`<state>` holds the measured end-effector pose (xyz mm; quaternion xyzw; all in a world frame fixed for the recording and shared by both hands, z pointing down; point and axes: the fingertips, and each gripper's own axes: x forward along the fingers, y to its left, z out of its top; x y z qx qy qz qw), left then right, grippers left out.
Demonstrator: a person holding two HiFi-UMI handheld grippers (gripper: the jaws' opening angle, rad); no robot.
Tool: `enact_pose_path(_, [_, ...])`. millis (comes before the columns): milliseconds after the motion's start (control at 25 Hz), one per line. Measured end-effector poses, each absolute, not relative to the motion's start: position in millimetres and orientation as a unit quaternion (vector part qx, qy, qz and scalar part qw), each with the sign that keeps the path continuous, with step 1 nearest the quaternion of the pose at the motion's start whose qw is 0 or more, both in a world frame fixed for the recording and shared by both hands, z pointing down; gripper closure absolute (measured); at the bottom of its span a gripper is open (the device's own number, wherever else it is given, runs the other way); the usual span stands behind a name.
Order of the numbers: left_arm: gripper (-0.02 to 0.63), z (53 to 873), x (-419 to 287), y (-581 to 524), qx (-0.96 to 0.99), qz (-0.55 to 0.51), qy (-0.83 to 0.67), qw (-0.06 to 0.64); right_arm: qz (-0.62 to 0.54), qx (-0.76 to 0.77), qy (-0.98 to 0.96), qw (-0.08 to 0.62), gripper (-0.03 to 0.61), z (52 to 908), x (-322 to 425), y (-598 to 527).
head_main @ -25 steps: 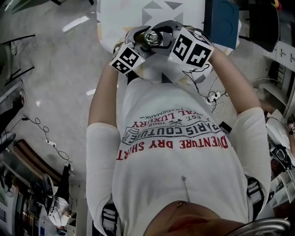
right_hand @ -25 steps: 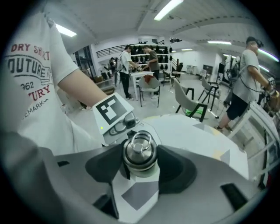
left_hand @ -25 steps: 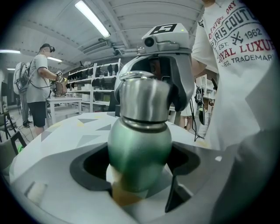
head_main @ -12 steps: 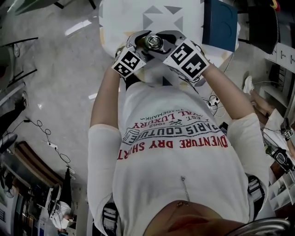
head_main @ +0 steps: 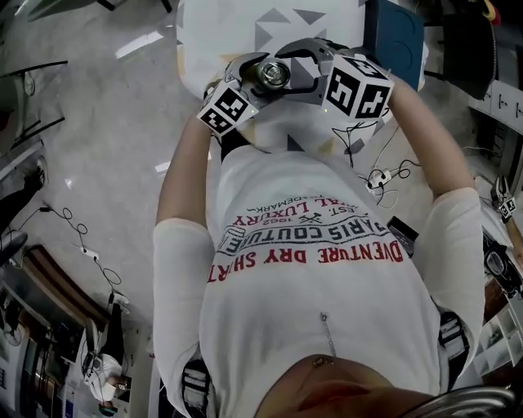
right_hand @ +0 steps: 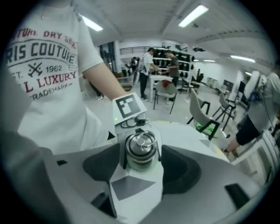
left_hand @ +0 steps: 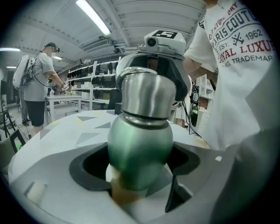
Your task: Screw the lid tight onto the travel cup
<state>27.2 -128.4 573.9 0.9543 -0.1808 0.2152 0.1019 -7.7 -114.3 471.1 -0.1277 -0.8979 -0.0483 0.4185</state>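
The travel cup has a green body point(left_hand: 140, 144) and a steel lid point(left_hand: 146, 94) with a ring on top point(right_hand: 141, 146). My left gripper point(left_hand: 138, 165) is shut on the green body and holds the cup a little tilted over the white table point(head_main: 212, 33). In the head view the lid point(head_main: 272, 73) shows between the two marker cubes. My right gripper point(right_hand: 140, 168) faces the lid from the other side with its jaws opening. The lid sits between its dark pads point(right_hand: 181, 168) with a gap on each side. From the head view, the left gripper point(head_main: 245, 80) is left of the cup and the right gripper point(head_main: 315, 69) is to its right.
The table top carries grey triangle marks point(head_main: 290, 20). A blue box point(head_main: 394, 33) stands at its far right. Cables point(head_main: 380, 173) lie on the floor by the person's right side. People point(right_hand: 151, 72) stand at benches and chairs point(right_hand: 201, 113) are behind.
The right gripper's marker cube swung down toward the person, then back up and to the right. The left gripper and the cup have hardly moved.
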Motion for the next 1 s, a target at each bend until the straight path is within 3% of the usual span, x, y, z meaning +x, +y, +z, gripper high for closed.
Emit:
enact_pose_path(240, [0.224,575.8,26.1,-128.2,0.954,0.220,-0.176,0.100,-0.091,-0.187,-0.878,0.431,0.291,473.9,-13.2,-115.9])
enact_pose_path(360, [0.224,576.9,26.6,-127.8,0.954,0.223,-0.175,0.101,-0.083,-0.204,-0.877,0.427,0.344,473.5,-12.5,-112.5])
enact_pose_path(520, [0.224,576.9,26.8,-126.4,0.953,0.226,-0.176,0.100,-0.071,-0.195,-0.885,0.418,0.345,473.1,-11.9,-110.7])
enact_pose_path(1000, [0.224,576.6,26.7,-127.1,0.954,0.225,-0.173,0.099,0.035,0.026,-0.925,0.377,0.345,474.4,-13.9,-118.8])
